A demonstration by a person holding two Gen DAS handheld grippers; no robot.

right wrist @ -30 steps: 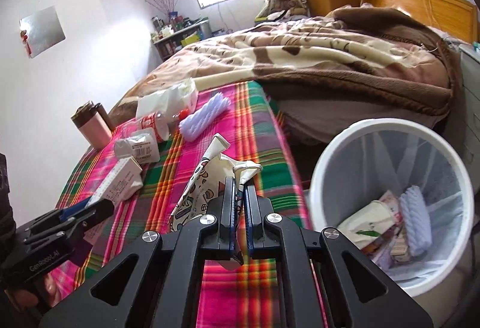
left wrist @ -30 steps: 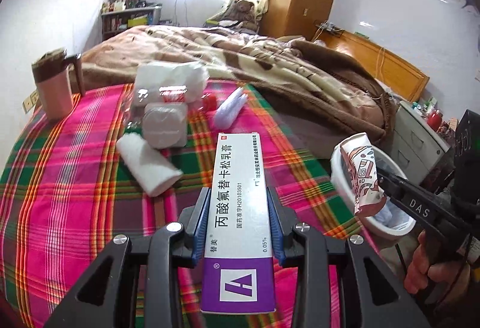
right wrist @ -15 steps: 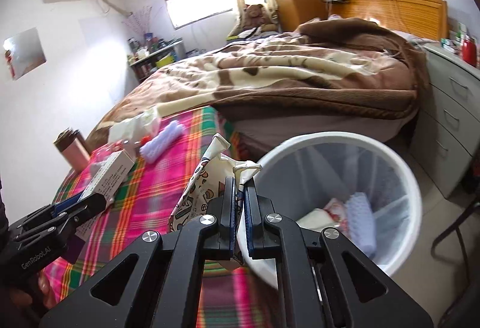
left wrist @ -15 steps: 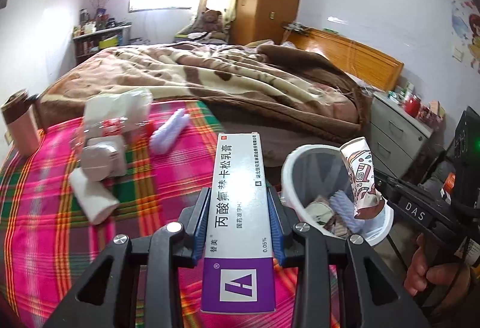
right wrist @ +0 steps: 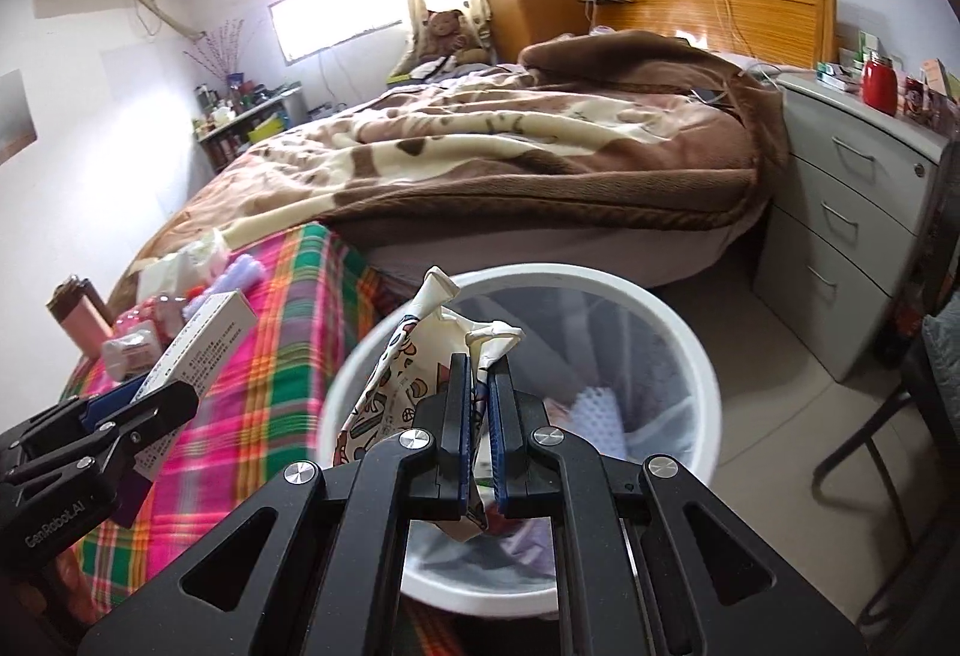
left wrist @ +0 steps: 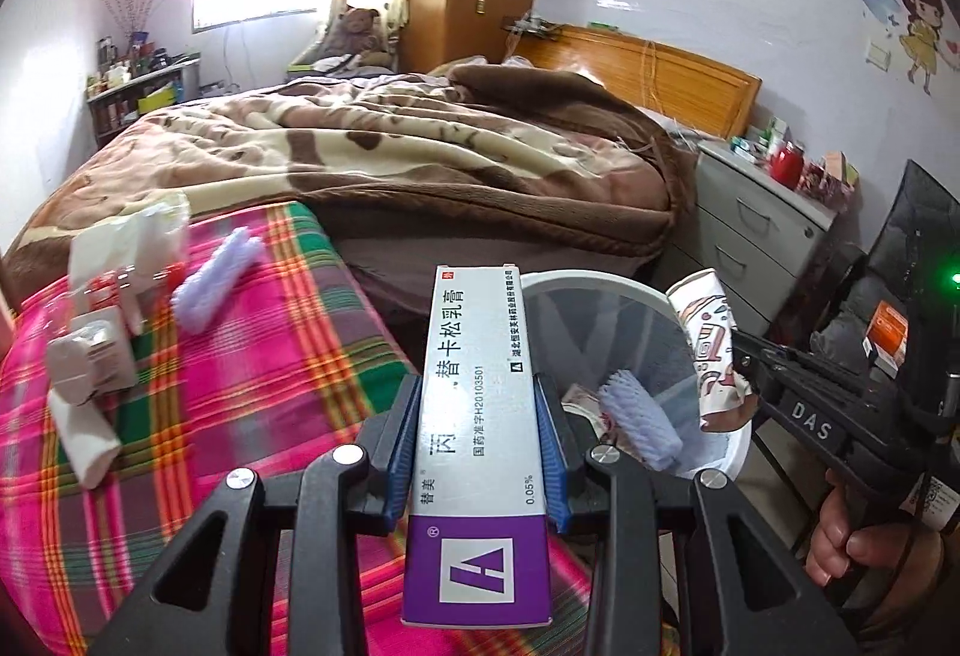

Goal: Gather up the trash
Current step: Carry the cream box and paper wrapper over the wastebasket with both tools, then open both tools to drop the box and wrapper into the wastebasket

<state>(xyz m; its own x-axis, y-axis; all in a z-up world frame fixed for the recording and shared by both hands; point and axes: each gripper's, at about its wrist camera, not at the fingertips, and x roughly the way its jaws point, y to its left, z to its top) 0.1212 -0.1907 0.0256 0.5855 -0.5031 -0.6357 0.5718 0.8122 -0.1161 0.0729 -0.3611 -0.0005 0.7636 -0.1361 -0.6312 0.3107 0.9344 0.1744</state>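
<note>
Purple-and-white ointment box (left wrist: 480, 416) is clamped lengthwise between the left gripper (left wrist: 477, 452) fingers, held over the plaid bedspread (left wrist: 240, 386) edge, its far end at the white trash bin (left wrist: 630, 290) rim. More litter is left on the bedspread.

Right wrist view: patterned paper wrapper (right wrist: 414, 368) is pinched by the right gripper (right wrist: 477, 416), fingers pressed nearly together, directly above the bin, which already holds trash.

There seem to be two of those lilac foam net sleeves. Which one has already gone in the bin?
The foam sleeve lying inside the white bin, on other rubbish. The other lilac sleeve lies out on the checked blanket.
</note>
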